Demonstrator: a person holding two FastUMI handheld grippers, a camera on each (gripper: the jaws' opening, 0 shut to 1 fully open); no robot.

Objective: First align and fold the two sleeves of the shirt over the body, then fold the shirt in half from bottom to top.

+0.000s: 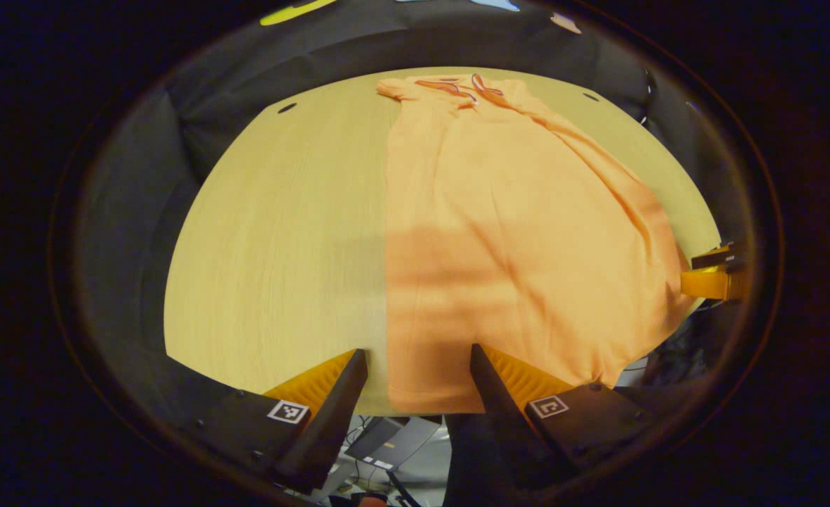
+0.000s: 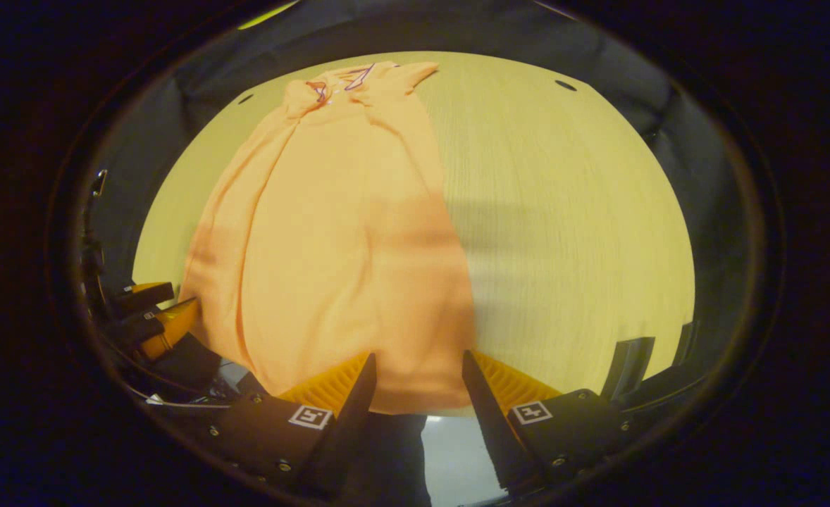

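Fingers of my left gripper (image 1: 418, 380) stood wide apart at the near edge of the tabletop (image 1: 281, 232), straddling the bottom left corner of the orange shirt (image 1: 499, 239) without pressing on it; the hem ran between them and one finger overlapped the cloth. My right gripper (image 2: 415, 384) was spread just as wide at the same near edge, its fingers set either side of the shirt's other bottom corner, with cloth between them but nothing pinched that I could make out.

Both of my grippers were held low and level, pointing forward across the tabletop toward its far edge, side by side along the hem. In the left gripper view my right gripper showed small at the right, just beside the shirt's lower edge; in the right gripper view my left gripper sat at the left, near the hem.

The shirt lay lengthwise on the wooden tabletop, collar (image 1: 457, 88) at the far edge and hem at the near edge, slightly hanging past it. It looked narrow, with straight long sides and a few lengthwise creases, so the sleeves seemed already folded over the body. Bare wood lay to both sides of it.
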